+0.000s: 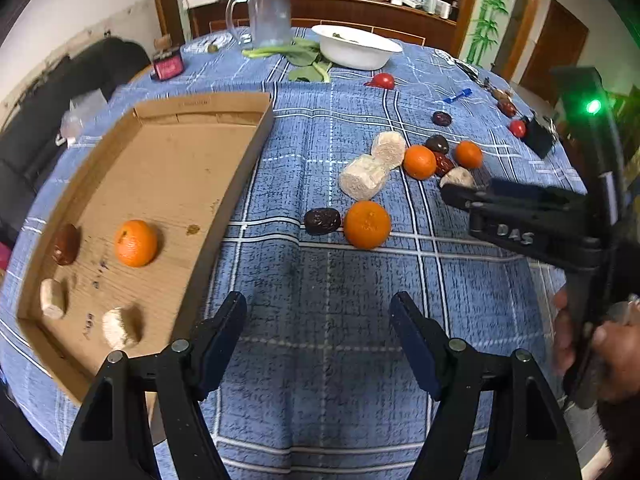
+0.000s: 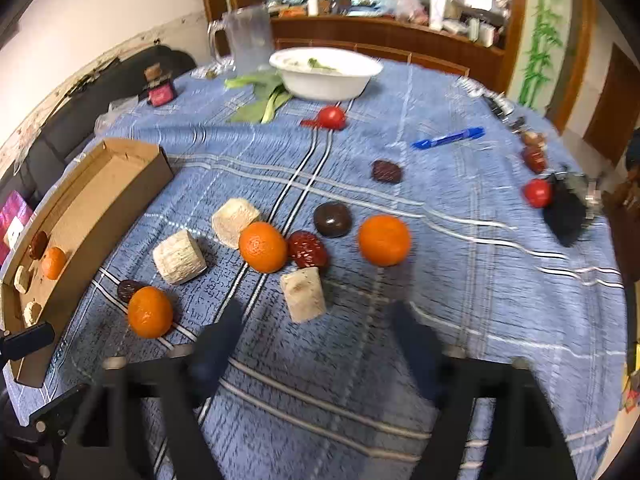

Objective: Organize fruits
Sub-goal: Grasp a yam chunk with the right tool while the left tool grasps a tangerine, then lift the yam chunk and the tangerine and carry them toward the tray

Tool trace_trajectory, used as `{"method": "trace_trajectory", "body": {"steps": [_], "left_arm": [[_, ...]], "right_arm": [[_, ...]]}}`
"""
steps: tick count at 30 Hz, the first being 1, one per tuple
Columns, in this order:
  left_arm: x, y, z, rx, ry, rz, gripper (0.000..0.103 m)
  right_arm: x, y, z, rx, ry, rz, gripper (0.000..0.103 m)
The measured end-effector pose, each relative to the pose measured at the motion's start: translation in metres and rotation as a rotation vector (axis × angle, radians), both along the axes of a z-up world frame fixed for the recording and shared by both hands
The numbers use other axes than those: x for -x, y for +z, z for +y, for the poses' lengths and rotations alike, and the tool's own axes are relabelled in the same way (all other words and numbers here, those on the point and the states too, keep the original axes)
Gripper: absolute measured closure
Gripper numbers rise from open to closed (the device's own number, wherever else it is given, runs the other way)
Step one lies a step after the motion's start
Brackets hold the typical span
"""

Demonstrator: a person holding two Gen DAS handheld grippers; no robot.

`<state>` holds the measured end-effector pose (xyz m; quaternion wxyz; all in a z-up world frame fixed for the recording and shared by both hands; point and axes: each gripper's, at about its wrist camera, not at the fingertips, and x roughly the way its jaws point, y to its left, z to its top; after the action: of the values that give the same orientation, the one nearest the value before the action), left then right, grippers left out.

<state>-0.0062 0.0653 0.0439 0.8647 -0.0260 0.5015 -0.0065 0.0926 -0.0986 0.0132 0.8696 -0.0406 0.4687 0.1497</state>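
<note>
Both hand-held grippers (image 1: pixel 318 316) (image 2: pixel 316 332) released and empty, oranges (image 2: pixel 263 246), dates (image 2: pixel 308 249), pale chunks (image 2: pixel 303 295) ahead, cardboard tray (image 1: pixel 256 136) left

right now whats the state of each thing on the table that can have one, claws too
cardboard tray: open, partly filled
orange in tray: resting inside
dark date in tray: resting inside
orange nearest tray: loose on the cloth, touching a dark date
white bowl: upright, a few greens inside
pitcher: upright
blue pen: lying flat
left claw: open, nothing between
right claw: open, nothing gripped
</note>
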Motion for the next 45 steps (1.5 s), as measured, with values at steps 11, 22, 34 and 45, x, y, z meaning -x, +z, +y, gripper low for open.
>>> {"method": "trace_trajectory", "body": {"steps": [11, 22, 34, 45], "left_arm": [[-0.049, -0.022, -0.026, 0.121, 0.026, 0.036, 0.030], [-0.058, -0.026, -0.026, 0.123, 0.013, 0.021, 0.073], [-0.013, 0.000, -0.035, 0.115, -0.102, -0.040, 0.072], [0.002, 0.001, -0.024, 0.098, -0.163, -0.038, 0.072]], "right_arm": [[0.015, 0.010, -0.025, -0.048, 0.028, -0.025, 0.082], [0.034, 0.012, -0.045, -0.077, 0.007, -0.036, 0.082], [0.065, 0.026, -0.059, -0.084, -0.070, -0.042, 0.081], [0.093, 0.004, -0.057, -0.035, -0.139, 0.020, 0.081]]}}
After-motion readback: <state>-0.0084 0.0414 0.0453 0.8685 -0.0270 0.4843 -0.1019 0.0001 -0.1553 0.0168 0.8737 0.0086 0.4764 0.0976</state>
